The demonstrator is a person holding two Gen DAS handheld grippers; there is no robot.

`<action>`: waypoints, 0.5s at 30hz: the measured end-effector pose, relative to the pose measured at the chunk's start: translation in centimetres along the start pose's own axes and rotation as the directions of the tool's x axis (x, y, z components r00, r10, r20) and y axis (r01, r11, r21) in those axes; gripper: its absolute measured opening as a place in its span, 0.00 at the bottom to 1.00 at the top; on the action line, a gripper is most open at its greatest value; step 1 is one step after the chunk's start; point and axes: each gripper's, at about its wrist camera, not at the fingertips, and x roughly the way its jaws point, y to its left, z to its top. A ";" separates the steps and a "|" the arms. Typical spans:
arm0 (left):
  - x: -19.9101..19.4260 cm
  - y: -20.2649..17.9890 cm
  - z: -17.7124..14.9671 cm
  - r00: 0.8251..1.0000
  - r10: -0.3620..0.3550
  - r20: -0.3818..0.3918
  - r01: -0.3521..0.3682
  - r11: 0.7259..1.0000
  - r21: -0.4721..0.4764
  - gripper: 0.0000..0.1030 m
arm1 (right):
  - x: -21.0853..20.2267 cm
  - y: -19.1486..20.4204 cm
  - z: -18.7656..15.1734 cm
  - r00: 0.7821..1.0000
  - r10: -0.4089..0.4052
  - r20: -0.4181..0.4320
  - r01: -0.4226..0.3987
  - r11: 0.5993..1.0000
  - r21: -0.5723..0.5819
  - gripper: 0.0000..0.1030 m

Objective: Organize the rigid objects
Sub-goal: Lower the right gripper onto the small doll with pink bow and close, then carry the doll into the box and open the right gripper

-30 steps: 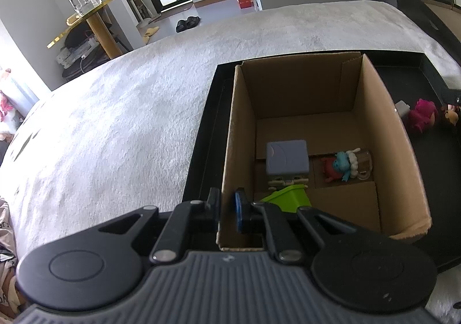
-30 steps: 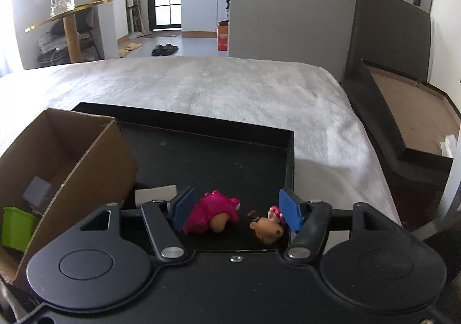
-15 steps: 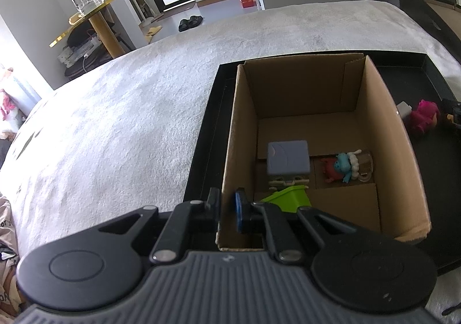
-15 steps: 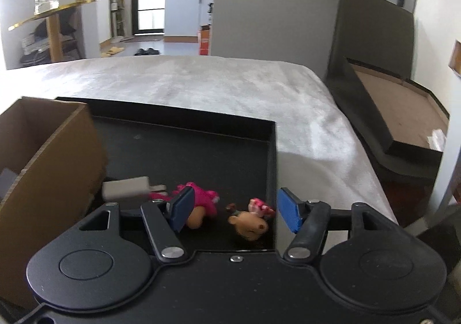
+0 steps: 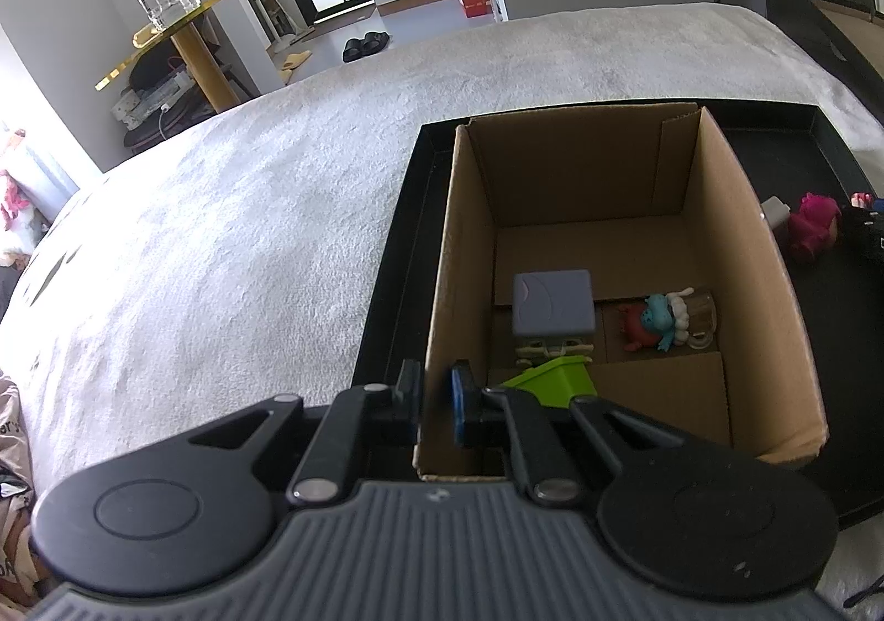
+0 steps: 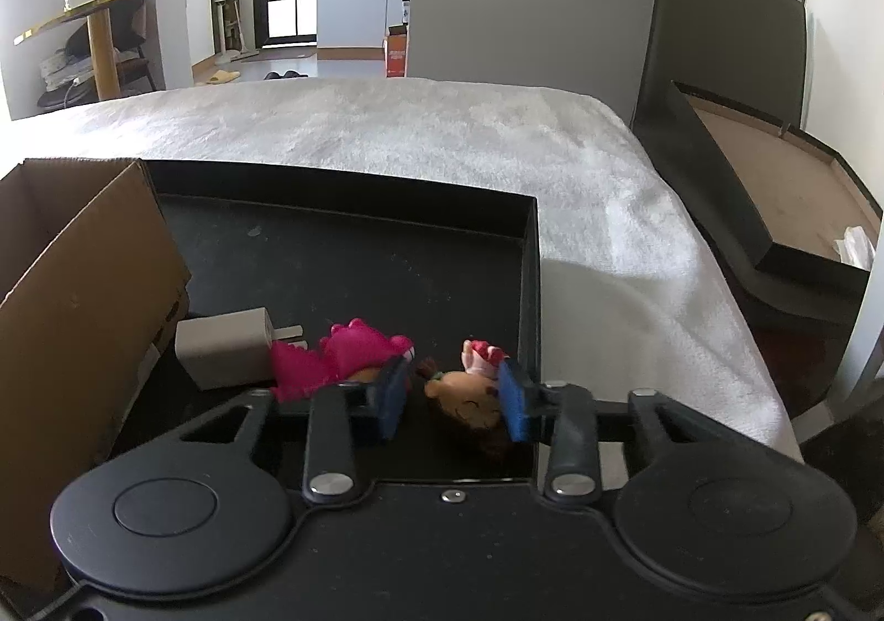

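Cardboard box point(image 5: 735, 256) sits in the black tray point(image 6: 387, 256), left gripper point(image 5: 433, 400) pinching its near wall. Right gripper point(image 6: 453, 394) has just closed around the brown bear figurine point(image 6: 464, 397), near the tray's right edge. Pink dinosaur toy point(image 6: 342, 358) and white charger point(image 6: 224, 347) lie just beside it.

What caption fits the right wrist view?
Right gripper fingers closed on the bear figure in the black tray.

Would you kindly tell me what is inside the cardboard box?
Inside the box lie a grey cube, a blue-and-red figure and a green bin. A small toy under the cube is mostly hidden.
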 end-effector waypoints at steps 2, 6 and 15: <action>0.0 0.0 0.0 1.000 0.000 0.000 0.000 1.000 0.000 0.10 | 0.3 -0.1 0.0 1.000 -0.003 -0.014 0.003 1.000 0.004 0.34; 0.0 0.0 0.0 1.000 -0.001 0.001 0.001 1.000 0.001 0.10 | 1.2 -0.5 -0.1 0.999 0.002 -0.042 -0.001 1.000 0.023 0.35; -0.1 0.2 0.1 1.000 -0.003 -0.001 0.003 1.000 -0.002 0.10 | 1.2 -0.4 0.0 1.000 0.013 -0.027 -0.013 1.000 0.020 0.34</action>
